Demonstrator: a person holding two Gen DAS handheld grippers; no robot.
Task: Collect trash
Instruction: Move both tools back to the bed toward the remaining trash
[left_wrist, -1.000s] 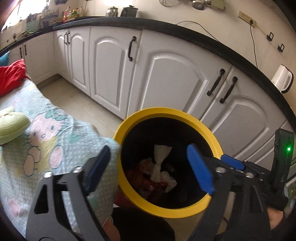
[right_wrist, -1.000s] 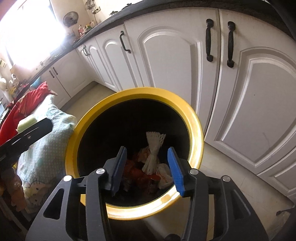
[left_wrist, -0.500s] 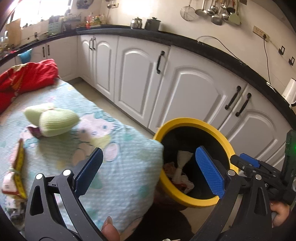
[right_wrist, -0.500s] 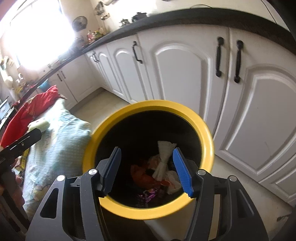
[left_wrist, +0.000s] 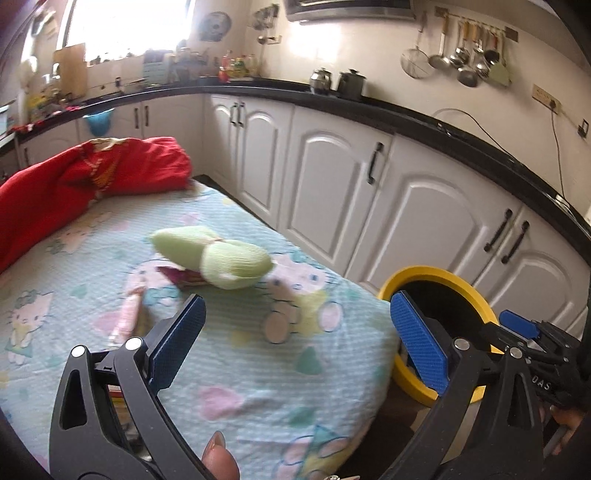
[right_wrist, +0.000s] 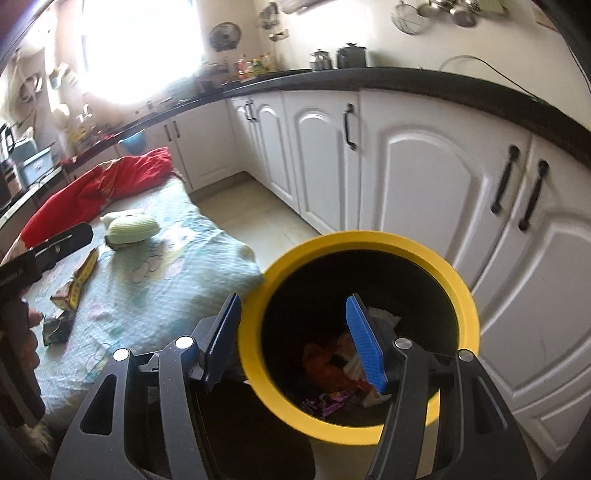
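Note:
The black bin with a yellow rim stands on the floor beside the cloth-covered surface. Wrappers and a white bundle lie at its bottom. My right gripper hovers open and empty over the bin's near-left rim. My left gripper is wide open and empty above the patterned cloth, left of the bin. On the cloth lie a pink wrapper and a magenta wrapper partly under a green knitted bundle. A yellow wrapper and a dark wrapper lie nearer the left hand.
A red cloth is heaped at the far end of the surface. White cabinets under a black counter run behind the bin, with a strip of floor between. A fingertip shows under the left gripper.
My left gripper swung left from above the bin to over the cloth, its jaws a little wider. My right gripper pulled back and up from the bin's mouth and its jaws spread.

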